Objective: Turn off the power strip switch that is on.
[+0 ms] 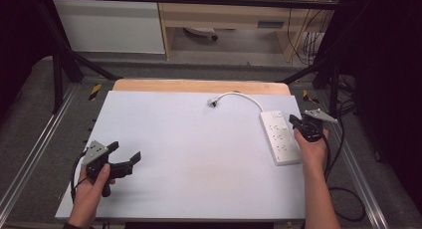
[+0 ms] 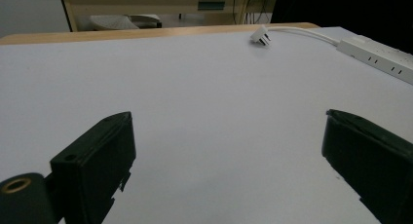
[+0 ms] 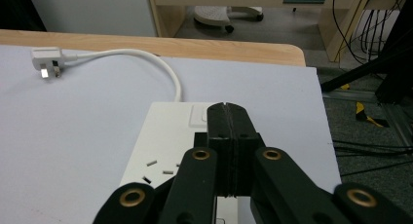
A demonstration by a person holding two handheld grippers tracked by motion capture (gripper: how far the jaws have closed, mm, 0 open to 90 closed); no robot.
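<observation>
A pale blue-grey surface [image 1: 199, 154] with a wooden far edge sits on grey floor [image 1: 45, 94], framed by black struts; beyond stand a white cabinet [image 1: 109, 25] and wooden furniture with dangling cables. The left claw [image 1: 127, 157], held near the surface's near left corner, is spread wide over bare surface. The right claw [image 3: 228, 121] is pressed together with nothing between, hovering above a white power strip [image 1: 279, 137]. The strip's cord curves ahead and leftward of that claw to its plug [image 1: 213, 101]. The strip's near end is hidden behind the claw in the right gripper view.
</observation>
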